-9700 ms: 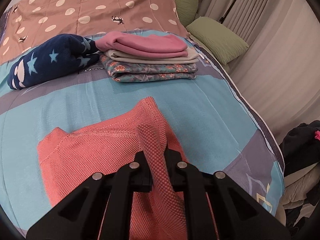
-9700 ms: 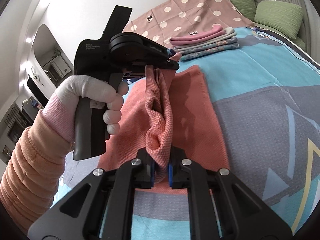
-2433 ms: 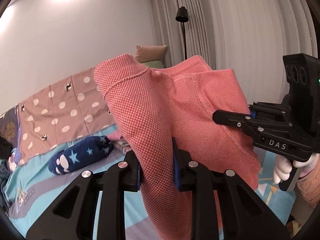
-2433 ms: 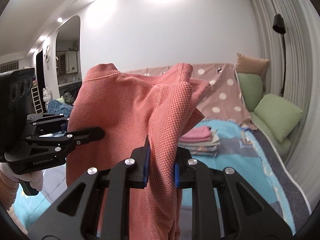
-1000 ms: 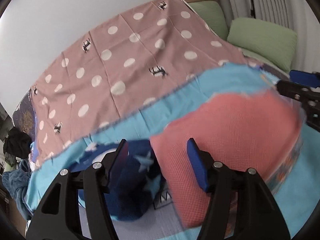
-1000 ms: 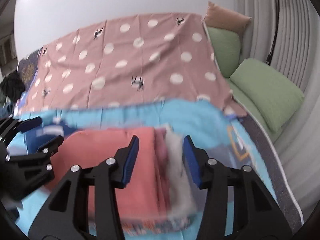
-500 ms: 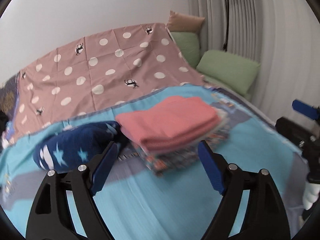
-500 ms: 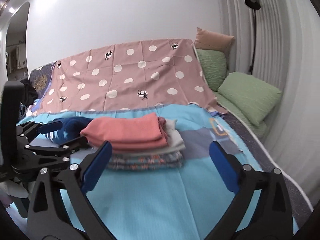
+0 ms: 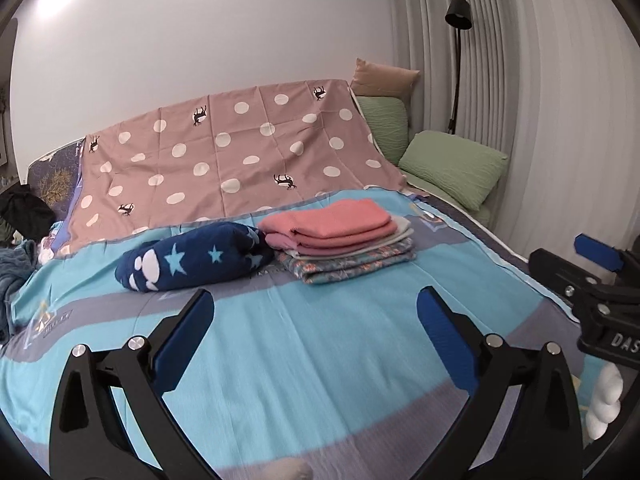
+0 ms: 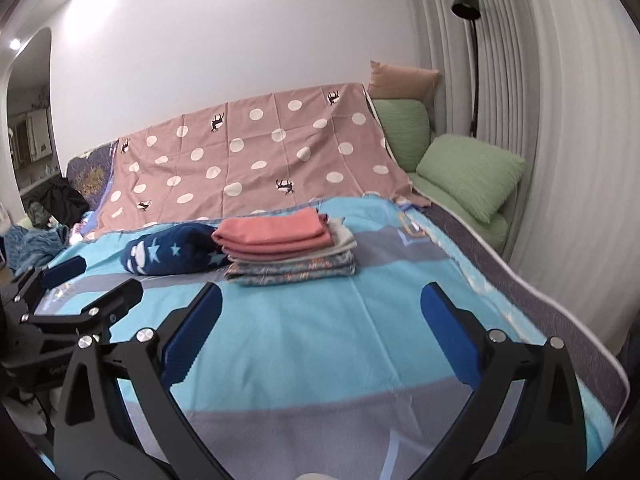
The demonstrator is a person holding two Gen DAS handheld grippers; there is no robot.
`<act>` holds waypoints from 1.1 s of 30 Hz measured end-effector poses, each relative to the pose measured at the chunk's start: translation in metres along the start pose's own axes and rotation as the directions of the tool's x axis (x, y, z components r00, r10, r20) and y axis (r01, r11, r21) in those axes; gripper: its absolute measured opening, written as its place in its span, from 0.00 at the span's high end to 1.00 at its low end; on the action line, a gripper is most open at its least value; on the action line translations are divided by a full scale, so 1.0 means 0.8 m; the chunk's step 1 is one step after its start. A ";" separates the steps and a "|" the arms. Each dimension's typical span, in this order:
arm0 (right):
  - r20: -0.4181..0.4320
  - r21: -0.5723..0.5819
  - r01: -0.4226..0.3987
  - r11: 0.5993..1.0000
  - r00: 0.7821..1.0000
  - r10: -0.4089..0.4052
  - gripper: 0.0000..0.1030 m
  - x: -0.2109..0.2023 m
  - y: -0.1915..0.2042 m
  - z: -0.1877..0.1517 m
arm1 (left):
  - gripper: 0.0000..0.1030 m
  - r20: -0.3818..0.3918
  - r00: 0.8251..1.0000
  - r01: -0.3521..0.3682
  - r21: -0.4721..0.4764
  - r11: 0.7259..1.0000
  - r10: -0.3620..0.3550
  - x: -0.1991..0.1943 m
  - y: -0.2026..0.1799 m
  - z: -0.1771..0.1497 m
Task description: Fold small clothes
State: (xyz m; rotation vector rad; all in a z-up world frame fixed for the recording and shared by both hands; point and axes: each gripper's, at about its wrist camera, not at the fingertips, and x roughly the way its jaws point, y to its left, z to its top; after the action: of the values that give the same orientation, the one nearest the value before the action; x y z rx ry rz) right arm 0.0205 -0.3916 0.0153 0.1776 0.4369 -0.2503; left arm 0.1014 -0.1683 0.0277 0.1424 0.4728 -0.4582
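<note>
The folded coral knit garment lies on top of a stack of folded clothes at the far middle of the bed. My left gripper hovers over the blue bedspread, well short of the stack, its jaws opening with nothing between them. My right gripper stands wide open and empty at about the same distance. Each gripper shows in the other's view, the right gripper at the right edge and the left gripper at the left edge.
A rolled navy star blanket touches the stack's left side. Behind hangs a brown polka-dot sheet; green pillows, a floor lamp and curtains are at the right. The bed's edge runs along the right. Dark clothes lie far left.
Both grippers let go of the coral garment on the stack and drew back from it. Their jaws spread wide and the stack now looks smaller and farther away.
</note>
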 end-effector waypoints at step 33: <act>-0.017 -0.044 -0.048 0.998 0.999 0.047 0.02 -0.122 0.024 -0.059 | 0.01 0.028 0.998 -0.047 -0.093 0.995 0.050 -0.151 -0.001 -0.073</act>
State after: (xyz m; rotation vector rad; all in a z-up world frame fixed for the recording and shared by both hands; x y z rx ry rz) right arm -0.0788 -0.3432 0.0180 0.1468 0.4535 -0.1926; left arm -0.0183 -0.1080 0.0329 0.0578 0.4585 -0.3902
